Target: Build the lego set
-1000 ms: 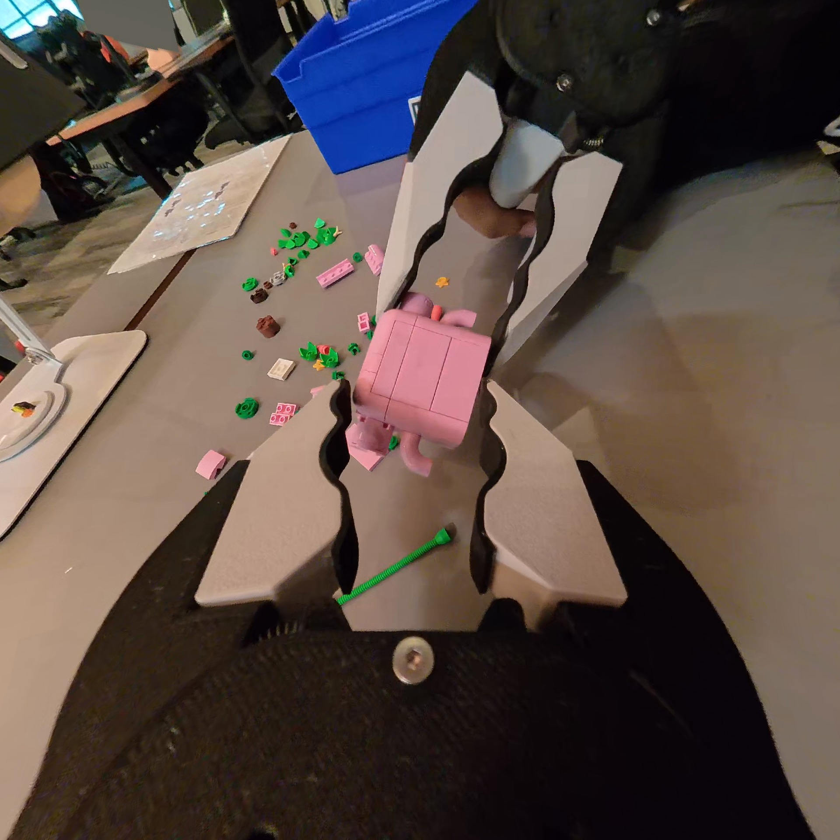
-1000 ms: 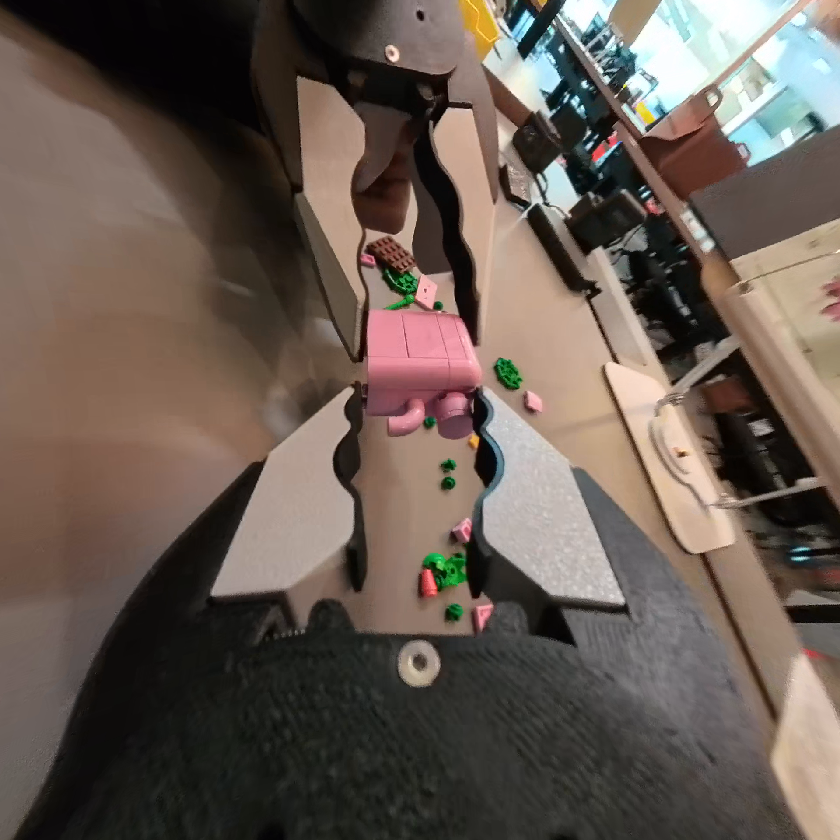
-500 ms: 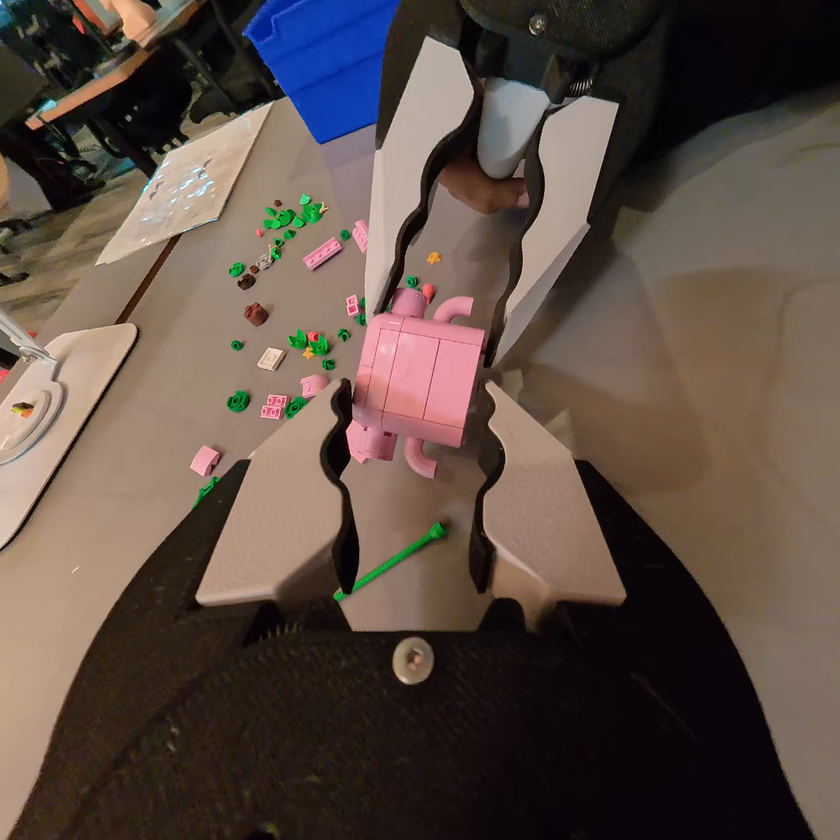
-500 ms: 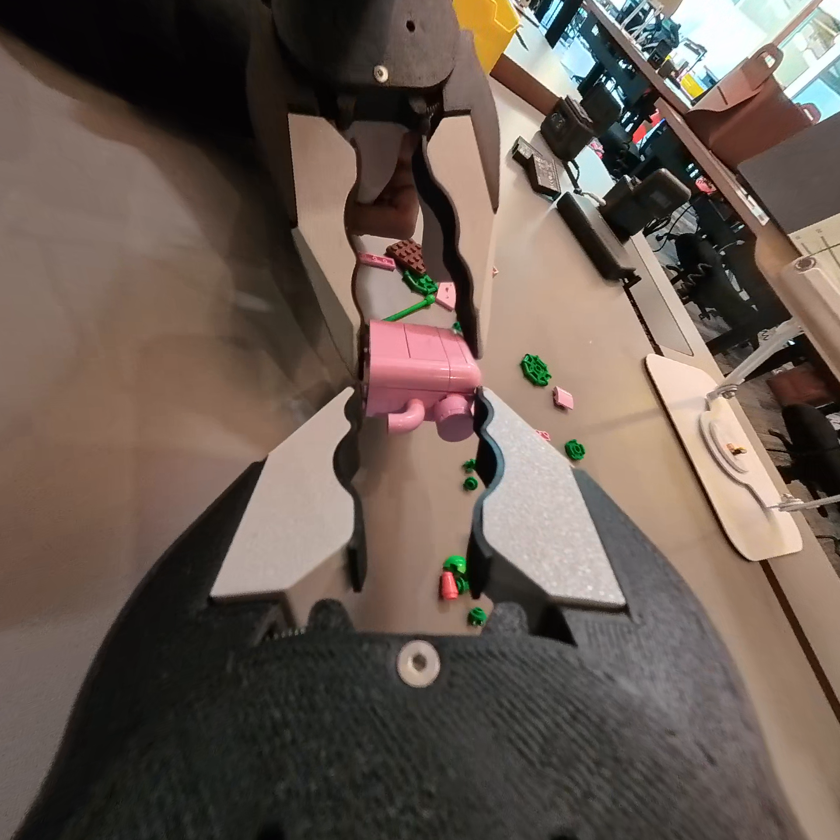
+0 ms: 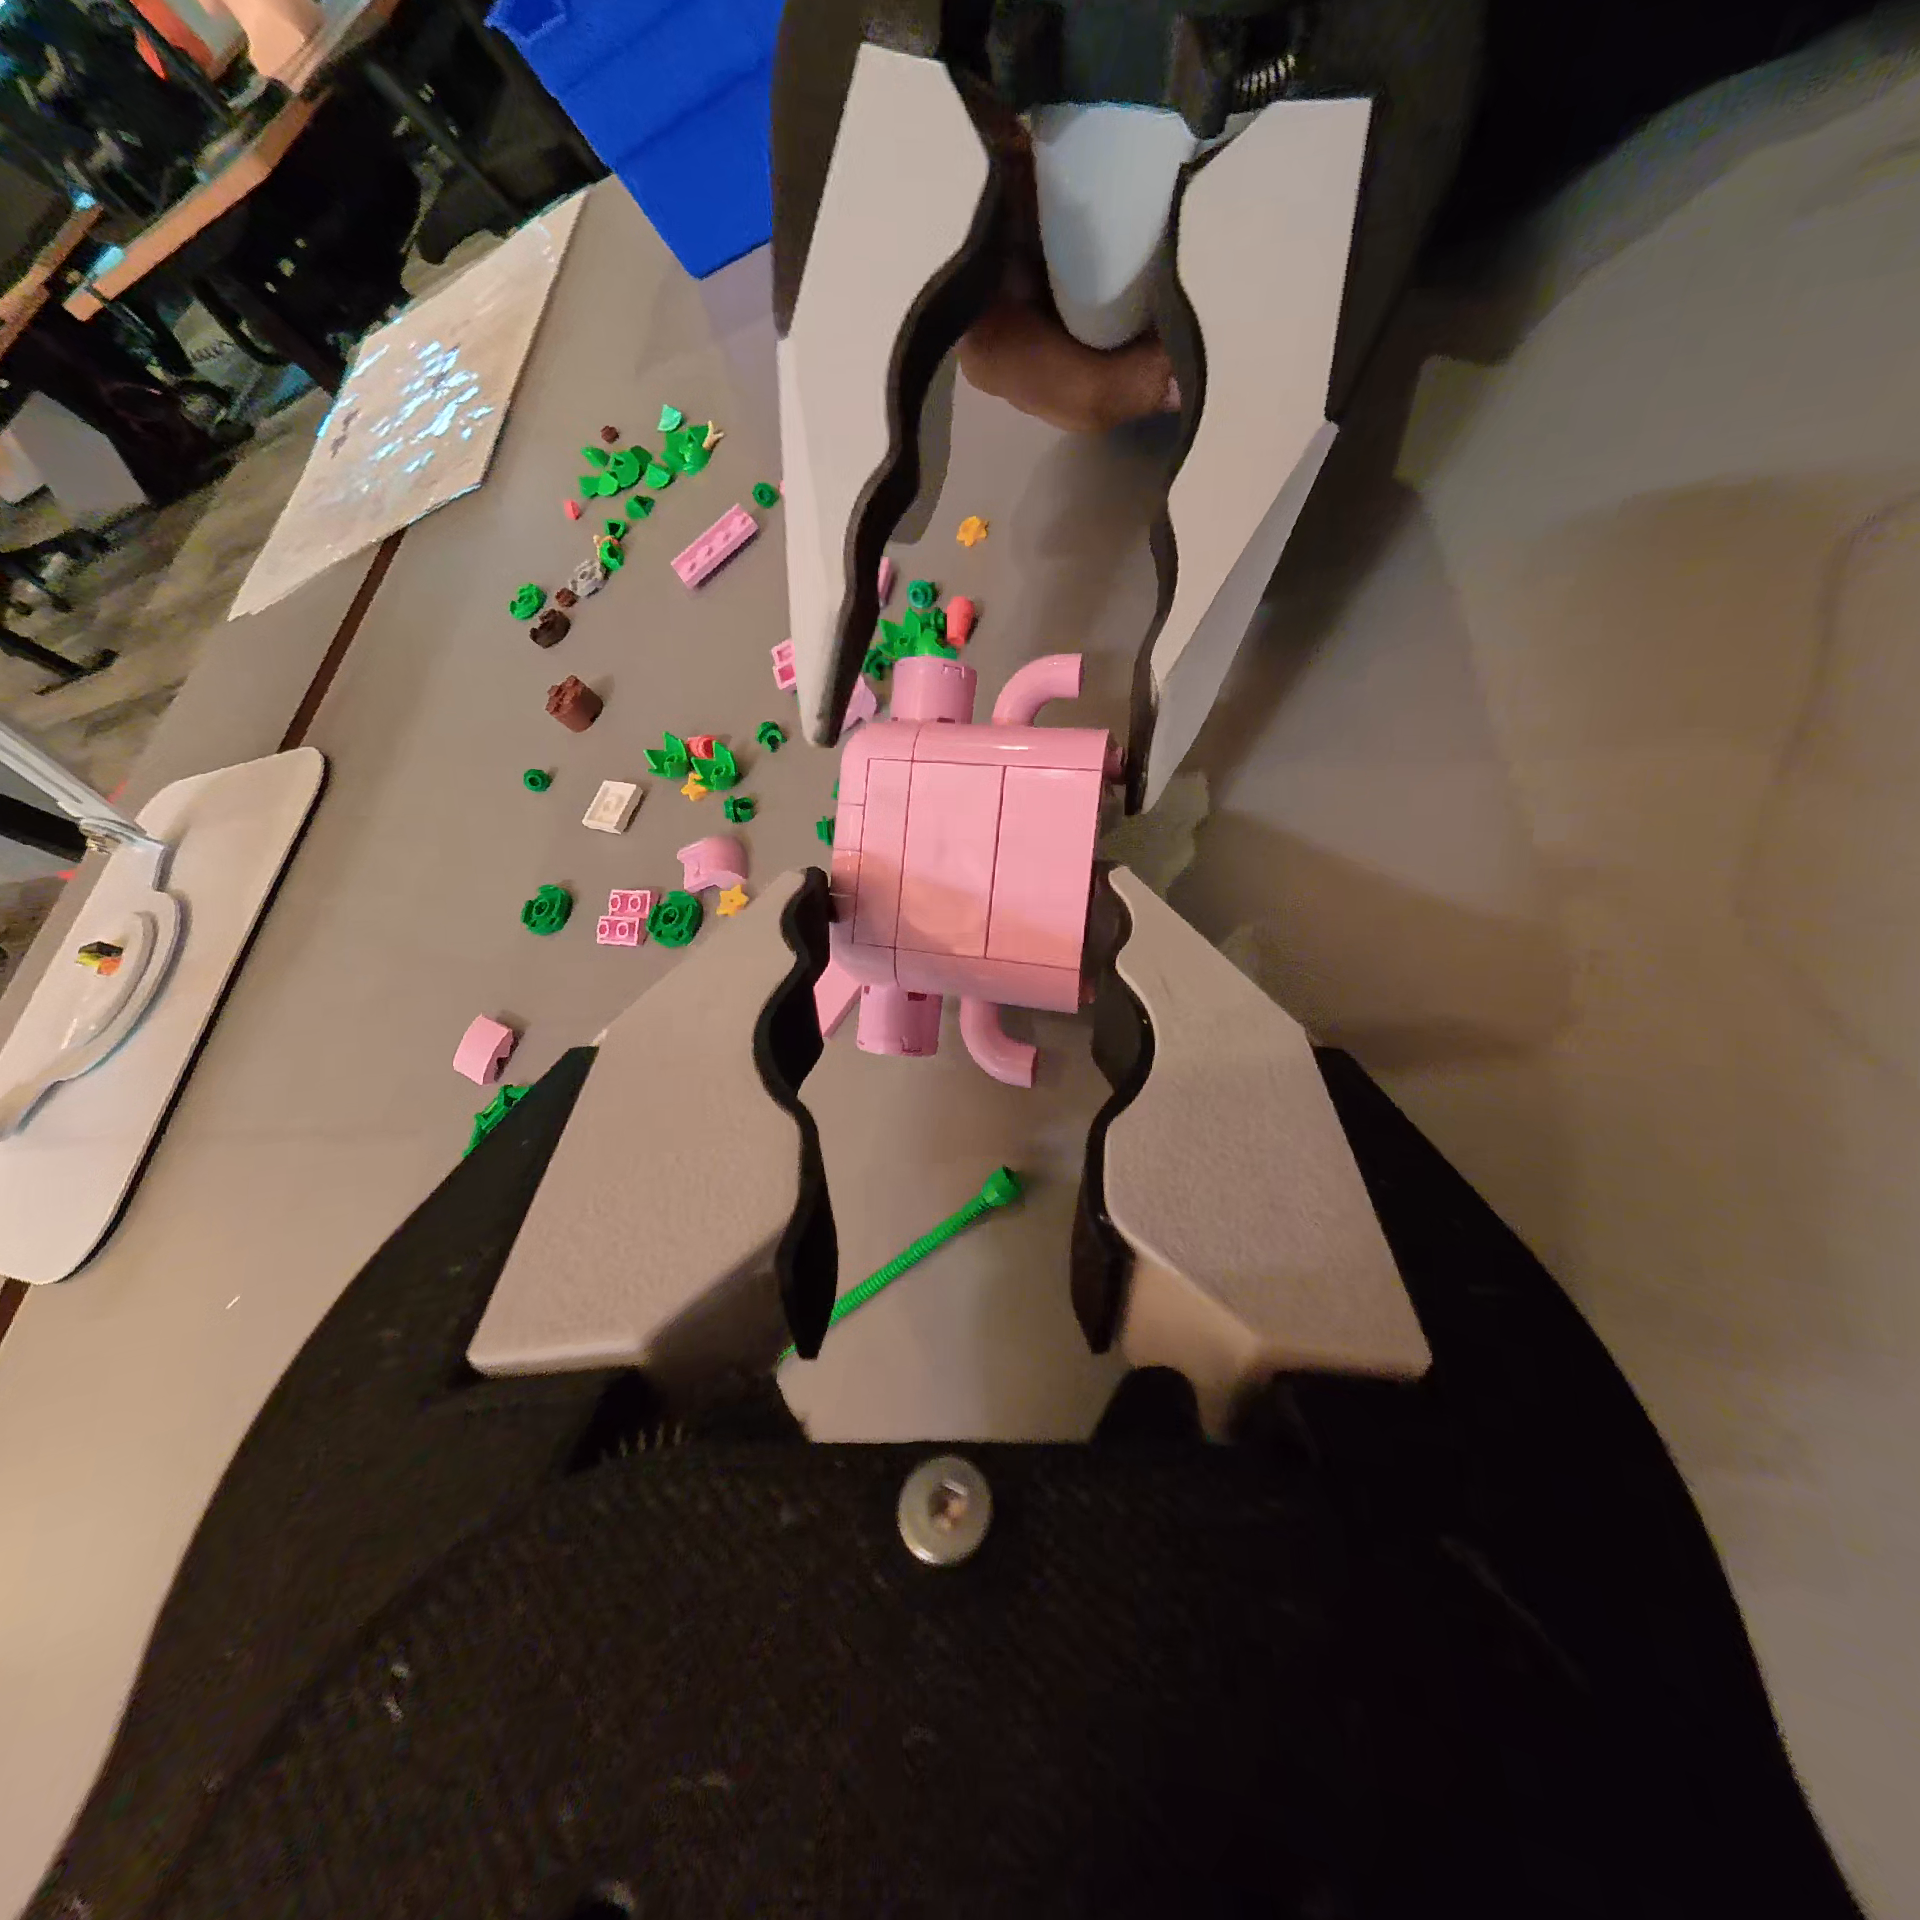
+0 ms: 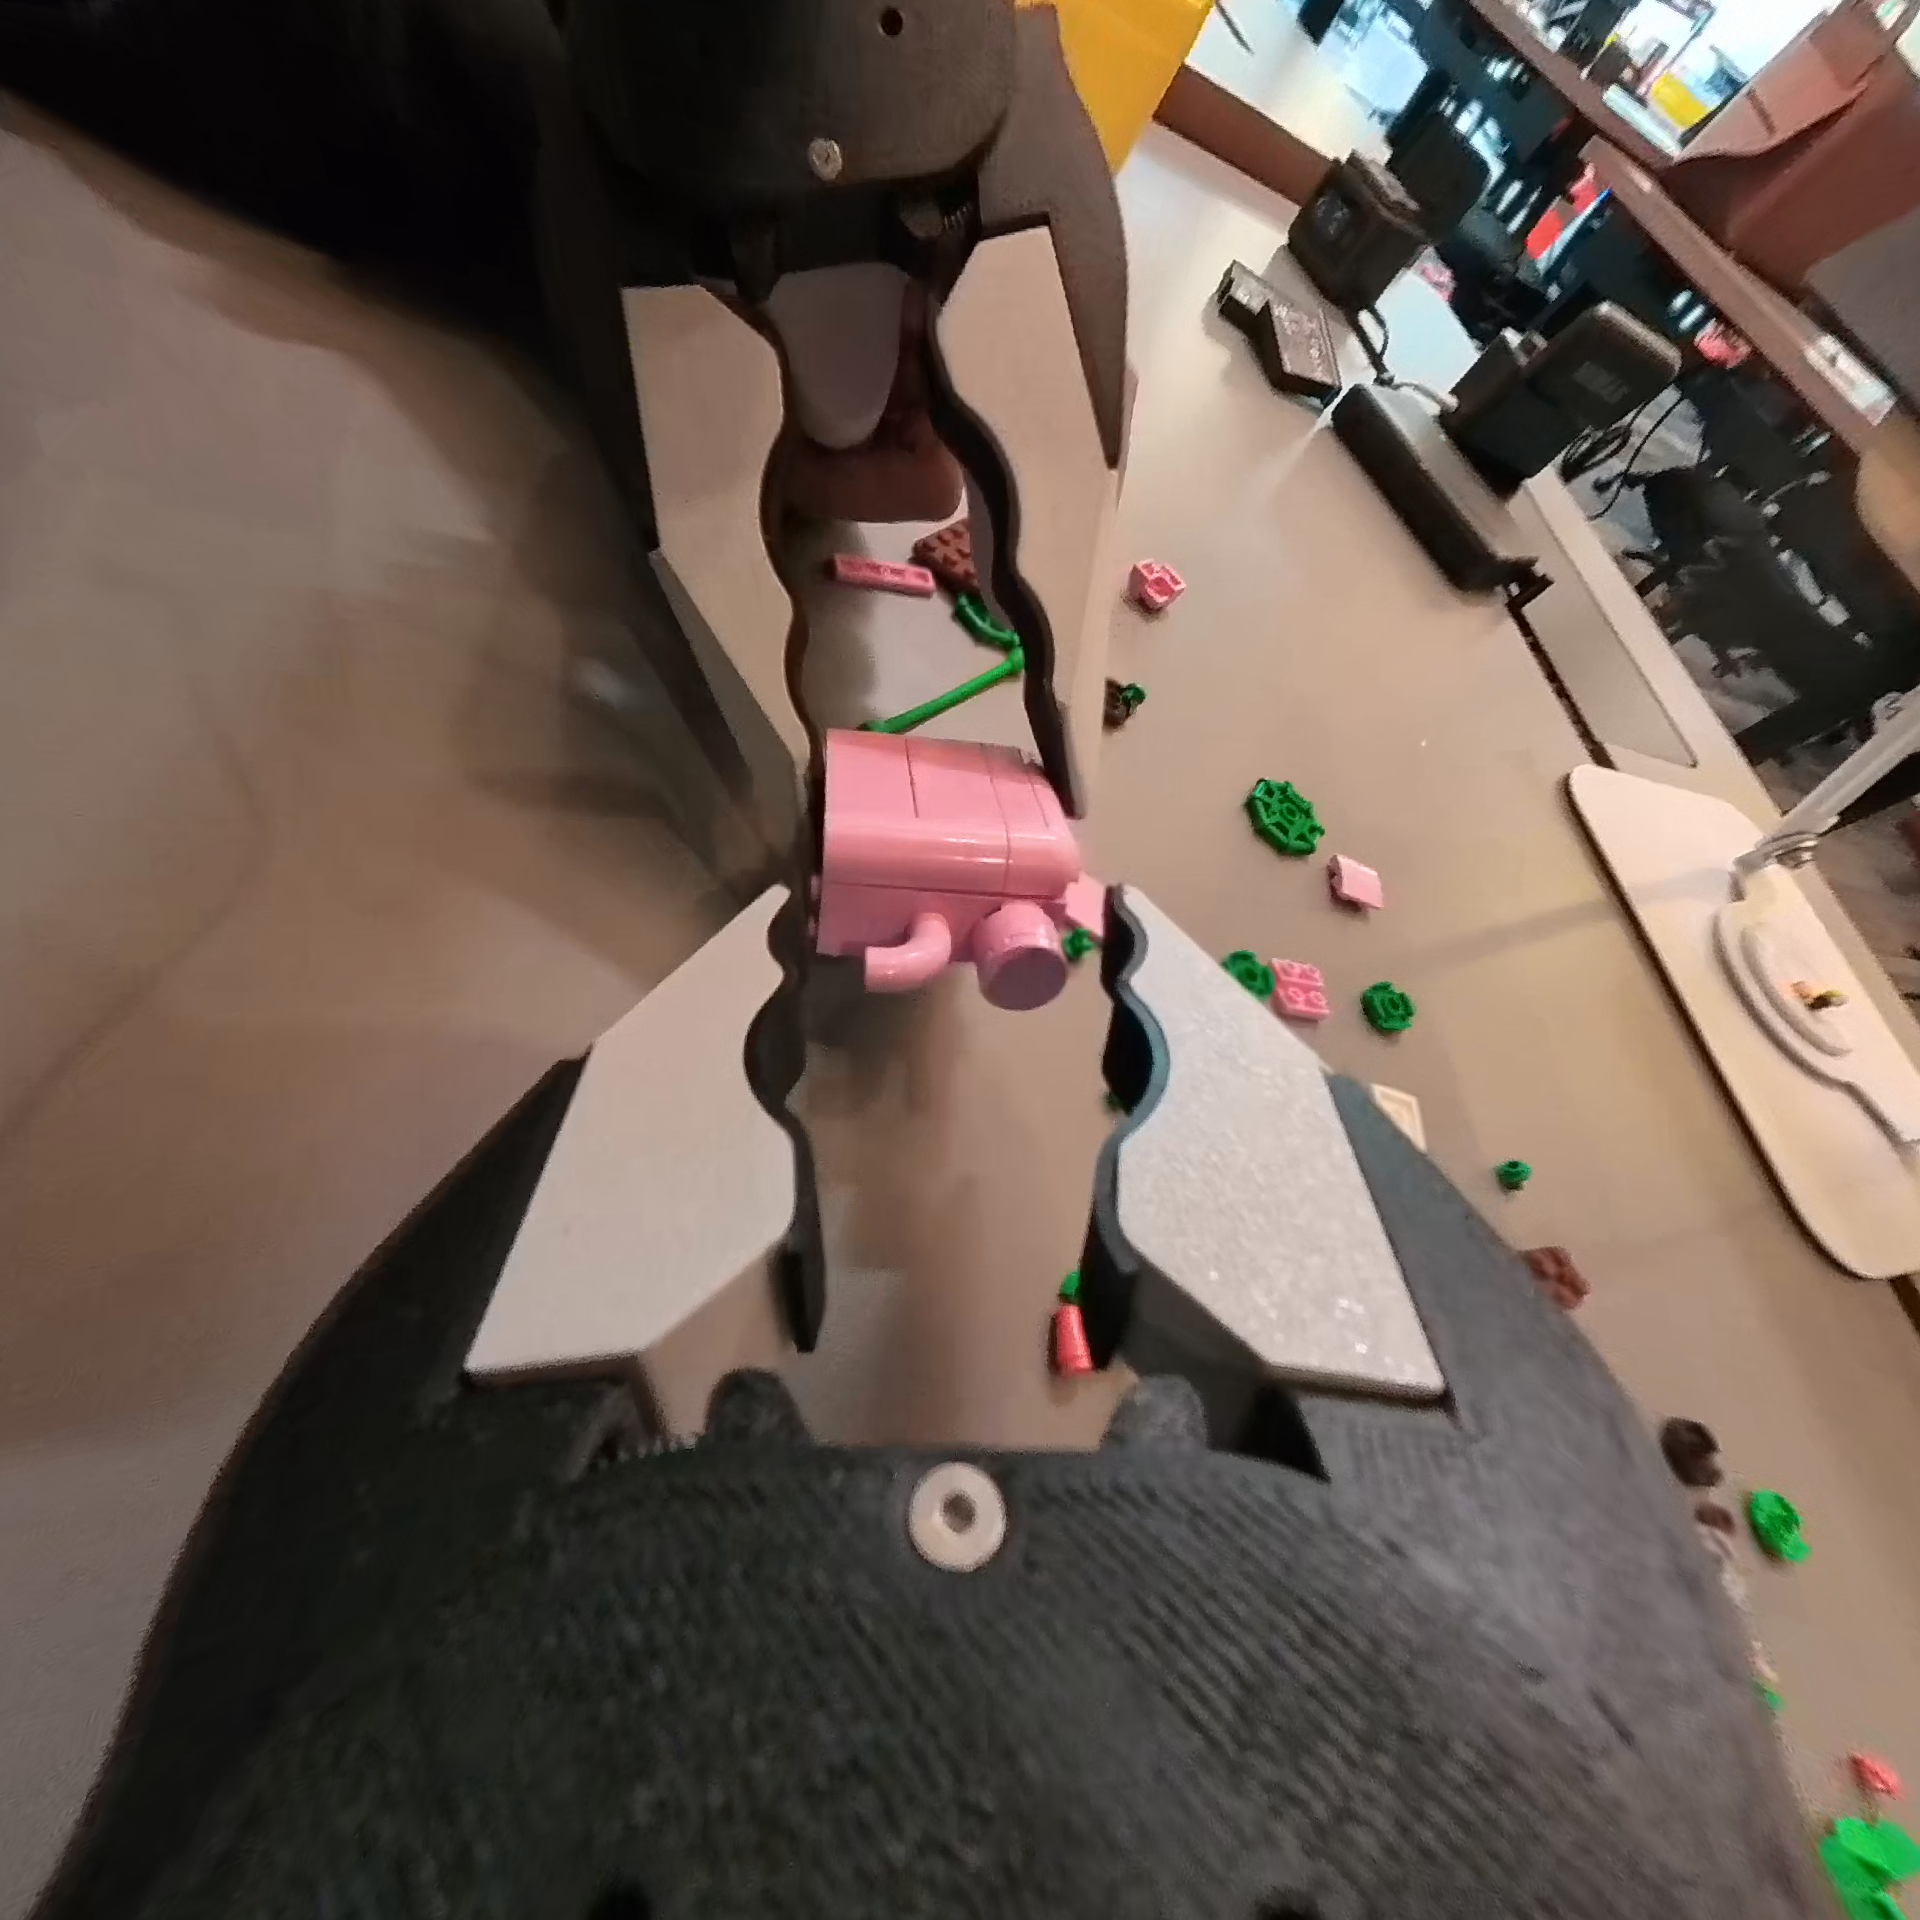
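Observation:
A pink lego block assembly with round pegs and curved hooks at both ends hangs just above the grey table. My left gripper is shut on its near end, a fingertip on each side. My right gripper reaches in from the far side and is shut on the other end. In the right wrist view the pink block sits between my right gripper and the left gripper opposite. A green stem rod lies on the table under the left fingers.
Loose green leaves and pink bricks are scattered left of the block, and right of it in the right wrist view. A blue bin and an instruction sheet lie at the back. A white pad with a stand is at the left. Left and right tips are no more than a few centimetres apart.
Both grippers keep hold of the pink block. The block has turned from tilted to squarer between the fingers, and the pair has shifted over the loose pieces.

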`<state>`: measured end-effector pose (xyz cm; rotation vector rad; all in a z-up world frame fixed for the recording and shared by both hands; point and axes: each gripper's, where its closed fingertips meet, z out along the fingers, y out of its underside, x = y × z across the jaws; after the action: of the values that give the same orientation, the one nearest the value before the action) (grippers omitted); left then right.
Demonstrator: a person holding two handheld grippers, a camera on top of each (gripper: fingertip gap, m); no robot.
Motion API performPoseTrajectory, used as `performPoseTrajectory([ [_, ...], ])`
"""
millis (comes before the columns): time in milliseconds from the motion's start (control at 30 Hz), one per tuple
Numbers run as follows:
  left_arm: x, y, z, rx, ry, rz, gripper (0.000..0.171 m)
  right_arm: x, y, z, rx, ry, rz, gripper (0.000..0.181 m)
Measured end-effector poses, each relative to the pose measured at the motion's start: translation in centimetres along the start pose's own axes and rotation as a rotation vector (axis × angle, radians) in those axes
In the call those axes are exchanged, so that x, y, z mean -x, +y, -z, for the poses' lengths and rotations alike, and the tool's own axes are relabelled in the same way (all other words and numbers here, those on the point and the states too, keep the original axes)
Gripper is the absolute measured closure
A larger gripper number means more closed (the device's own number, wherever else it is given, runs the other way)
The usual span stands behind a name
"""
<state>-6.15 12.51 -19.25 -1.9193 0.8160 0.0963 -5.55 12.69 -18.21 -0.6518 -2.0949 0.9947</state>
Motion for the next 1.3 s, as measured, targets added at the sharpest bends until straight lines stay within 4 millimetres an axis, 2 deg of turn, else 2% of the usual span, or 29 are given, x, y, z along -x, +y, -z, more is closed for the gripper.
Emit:
performPoseTrajectory([
  [167, -0.3, 0.1, -0.2, 0.008, -0.023, -0.069, 0.130, 0.4, 0.8, -0.4, 0.044, -0.038, -0.035, 0.124],
  [200, -0.2, -0.1, 0.0, -0.013, -0.032, -0.074, 0.158, 0.4, 0.8, -0.4, 0.042, -0.041, -0.040, 0.124],
  [267, 0.6, -0.5, 0.5, -0.052, -0.069, -0.070, 0.163, 0.5, 1.0, -0.4, 0.049, -0.053, -0.055, 0.126],
  [467, 0.7, 0.2, 0.5, -0.020, -0.025, -0.017, 0.151, 0.8, 2.0, -0.7, 0.113, -0.078, -0.074, 0.127],
  [600, 0.5, 0.4, 0.4, -0.006, -0.016, -0.024, 0.156, 1.2, 2.7, -0.8, 0.164, -0.104, -0.101, 0.128],
  [800, 0.0, 0.9, 0.0, 0.043, 0.001, -0.041, 0.134, 1.4, 3.1, -0.7, 0.190, -0.160, -0.208, 0.115],
  [933, 0.0, 1.8, -0.6, 0.110, 0.019, 0.006, 0.104, 1.4, 3.5, -0.9, 0.214, -0.189, -0.288, 0.109],
  [967, 0.2, 2.0, -0.8, 0.136, 0.011, 0.027, 0.101, 1.3, 3.5, -1.0, 0.220, -0.194, -0.308, 0.109],
  [1033, 0.5, 2.2, -1.1, 0.156, 0.017, 0.074, 0.102, 1.3, 3.6, -1.1, 0.227, -0.205, -0.346, 0.109],
  [1100, 0.5, 2.5, -1.3, 0.177, 0.032, 0.101, 0.119, 1.2, 3.5, -1.1, 0.222, -0.204, -0.362, 0.116],
  [1200, 0.6, 2.5, -1.2, 0.173, 0.035, 0.115, 0.120, 0.8, 3.7, -1.2, 0.225, -0.184, -0.373, 0.131],
  [1300, 0.5, 2.2, -1.1, 0.157, 0.060, 0.151, 0.121, 0.7, 3.5, -1.1, 0.215, -0.192, -0.388, 0.135],
])
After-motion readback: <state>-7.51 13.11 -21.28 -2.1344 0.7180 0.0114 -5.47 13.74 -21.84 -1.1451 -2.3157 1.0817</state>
